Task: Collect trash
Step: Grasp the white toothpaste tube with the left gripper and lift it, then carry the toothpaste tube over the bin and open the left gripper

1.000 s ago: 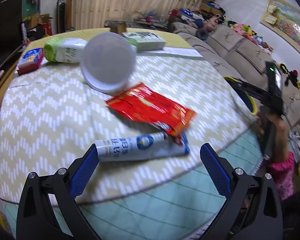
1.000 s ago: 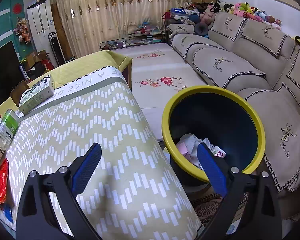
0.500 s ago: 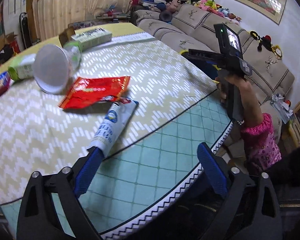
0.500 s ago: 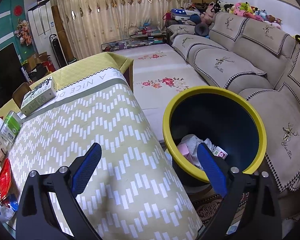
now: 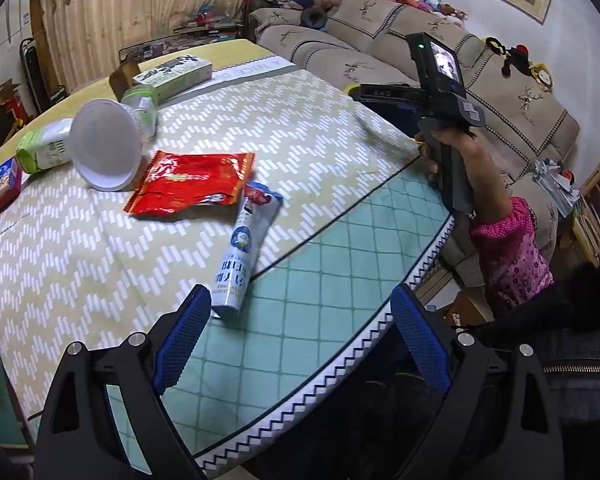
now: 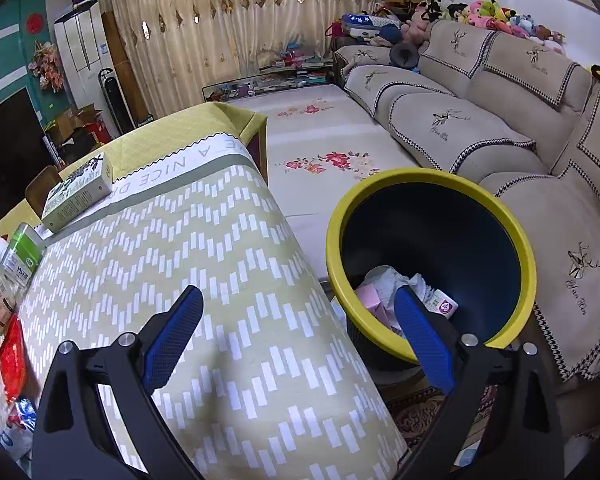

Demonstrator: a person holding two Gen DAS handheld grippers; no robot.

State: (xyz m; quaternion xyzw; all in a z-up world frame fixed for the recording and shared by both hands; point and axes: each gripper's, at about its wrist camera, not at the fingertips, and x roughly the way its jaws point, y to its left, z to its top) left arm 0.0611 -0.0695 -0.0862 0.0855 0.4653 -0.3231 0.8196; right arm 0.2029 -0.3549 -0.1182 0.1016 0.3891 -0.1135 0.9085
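Inside, the bin (image 6: 516,248) holds crumpled trash (image 6: 396,284) — left gripper (image 5: 300,336) and right gripper (image 6: 300,332) both gape empty.

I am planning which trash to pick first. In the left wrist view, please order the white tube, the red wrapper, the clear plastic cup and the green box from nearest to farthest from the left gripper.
From the left gripper:
1. White tube, just ahead, by the left finger.
2. Red wrapper, behind the tube.
3. Clear plastic cup, on its side, further left.
4. Green box, at the table's far end.
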